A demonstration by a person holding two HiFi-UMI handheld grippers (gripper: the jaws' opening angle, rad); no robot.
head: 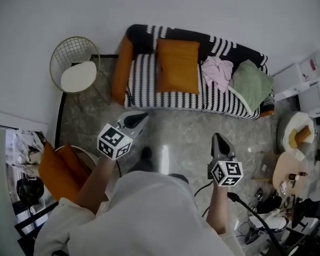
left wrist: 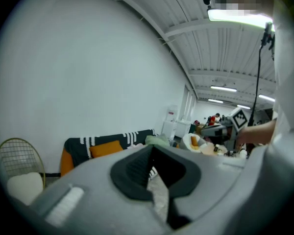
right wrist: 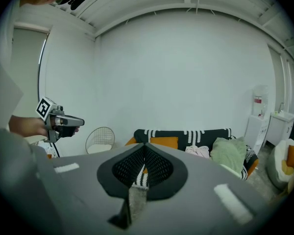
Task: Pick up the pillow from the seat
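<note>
Striped sofa [head: 144, 84] ahead of both my grippers, well apart from tips. Orange pillow [head: 177, 65] on seat against backrest, ahead and slightly right of left gripper [head: 143, 117], ahead-left of right gripper [head: 217, 138]. Pink cloth [head: 217, 71] and green cloth [head: 252, 83] on same seat, right of pillow, not my target. Both grippers: jaws pressed together, nothing between. My read: approach step, no contact yet. Next calls for closing gap to sofa, spreading jaws, bracketing pillow edges, clamping, lifting.
</note>
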